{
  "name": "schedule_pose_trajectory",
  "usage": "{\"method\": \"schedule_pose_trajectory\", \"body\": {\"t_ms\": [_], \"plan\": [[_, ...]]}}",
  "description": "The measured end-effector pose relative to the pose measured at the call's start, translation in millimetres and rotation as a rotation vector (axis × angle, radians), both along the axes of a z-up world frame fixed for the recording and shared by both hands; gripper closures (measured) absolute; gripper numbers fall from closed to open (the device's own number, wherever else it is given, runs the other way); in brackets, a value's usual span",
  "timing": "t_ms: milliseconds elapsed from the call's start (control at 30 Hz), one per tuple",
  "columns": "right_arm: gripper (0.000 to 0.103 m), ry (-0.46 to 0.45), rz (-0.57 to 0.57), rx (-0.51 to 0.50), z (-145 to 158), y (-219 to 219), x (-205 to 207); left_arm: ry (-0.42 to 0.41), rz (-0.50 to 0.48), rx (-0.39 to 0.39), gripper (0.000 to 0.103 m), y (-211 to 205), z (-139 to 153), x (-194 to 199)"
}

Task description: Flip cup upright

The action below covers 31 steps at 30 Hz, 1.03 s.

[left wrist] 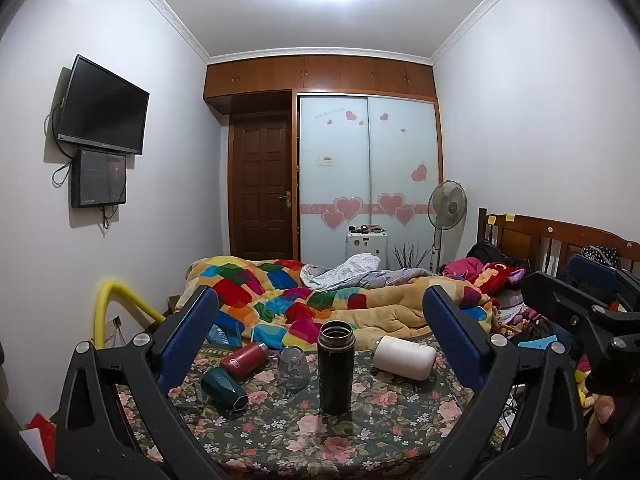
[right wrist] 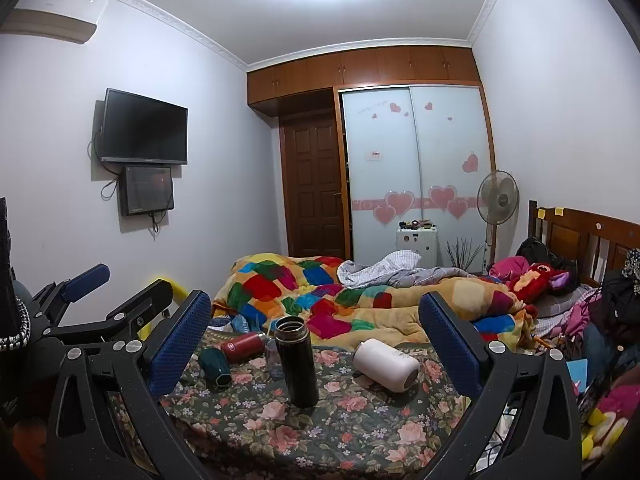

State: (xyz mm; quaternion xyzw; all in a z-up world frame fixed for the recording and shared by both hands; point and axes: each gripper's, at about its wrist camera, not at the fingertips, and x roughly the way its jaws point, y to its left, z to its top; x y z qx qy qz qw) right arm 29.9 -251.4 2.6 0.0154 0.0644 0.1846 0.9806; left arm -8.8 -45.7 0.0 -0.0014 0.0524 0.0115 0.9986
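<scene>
Floral-clothed table [left wrist: 360, 432] holds toppled white cylindrical cup [left wrist: 405, 357] awaiting righting; your left gripper [left wrist: 320, 344] and right gripper [right wrist: 316, 344] gape wide, empty.

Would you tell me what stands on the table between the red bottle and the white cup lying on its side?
In both wrist views, the upright black flask and a clear glass, mouth down, stand between the red bottle and the white cup.

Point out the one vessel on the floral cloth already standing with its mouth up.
The tall black flask: upright, open on top. The red bottle, green cup and white cup lie sideways; the clear glass is inverted.
</scene>
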Motion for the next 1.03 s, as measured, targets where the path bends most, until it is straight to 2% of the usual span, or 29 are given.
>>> {"method": "schedule_pose_trajectory", "body": {"t_ms": [1033], "plan": [[0.0,0.015,-0.002,-0.03,-2,7,9,0.009,0.013,-0.018,0.0,12,-6,4]]}}
